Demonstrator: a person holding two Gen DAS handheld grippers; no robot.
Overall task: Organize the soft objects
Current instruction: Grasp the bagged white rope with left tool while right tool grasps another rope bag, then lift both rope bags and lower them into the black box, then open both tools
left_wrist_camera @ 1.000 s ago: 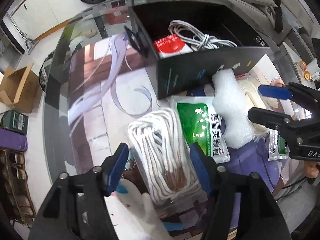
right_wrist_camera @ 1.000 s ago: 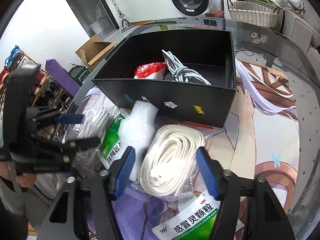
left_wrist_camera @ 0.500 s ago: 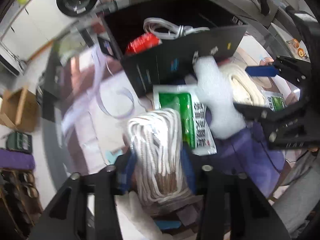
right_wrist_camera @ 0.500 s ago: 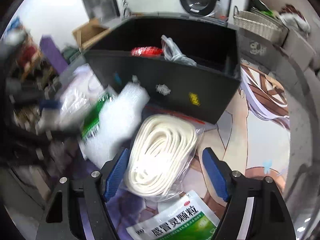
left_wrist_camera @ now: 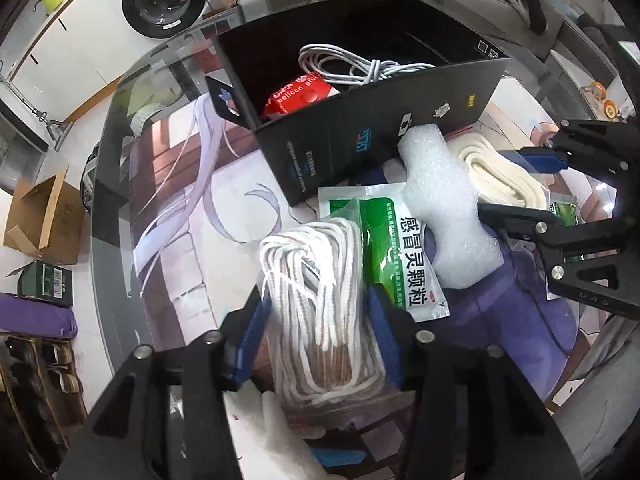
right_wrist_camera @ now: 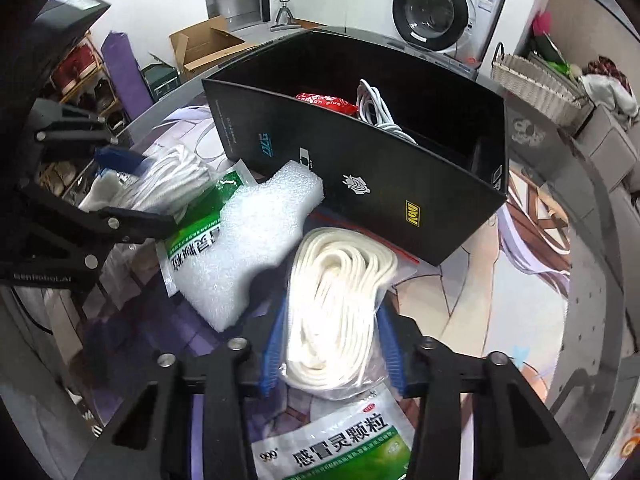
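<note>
My left gripper (left_wrist_camera: 320, 320) is shut on a bagged bundle of white cord with brown flecks (left_wrist_camera: 320, 300); the bundle also shows in the right wrist view (right_wrist_camera: 168, 176). My right gripper (right_wrist_camera: 334, 344) is shut on a bagged coil of cream rope (right_wrist_camera: 340, 304), which also shows in the left wrist view (left_wrist_camera: 496, 172). A black open box (left_wrist_camera: 360, 144) (right_wrist_camera: 380, 184) stands behind both and holds a grey cable (left_wrist_camera: 352, 64) and a red packet (left_wrist_camera: 300, 96). A white foam piece (left_wrist_camera: 444, 208) (right_wrist_camera: 256, 236) leans on the box front.
Green medicine sachets lie on the printed mat, one by the foam (left_wrist_camera: 404, 252) and one under my right gripper (right_wrist_camera: 340, 440). The round glass table's edge (left_wrist_camera: 104, 184) curves at left. A washing machine (right_wrist_camera: 440, 8), a wicker basket (right_wrist_camera: 536, 88) and a cardboard box (left_wrist_camera: 44, 216) stand beyond.
Both grippers have closed, the left on the flecked cord bundle and the right on the cream rope coil. Both views have shifted, bringing the box closer.
</note>
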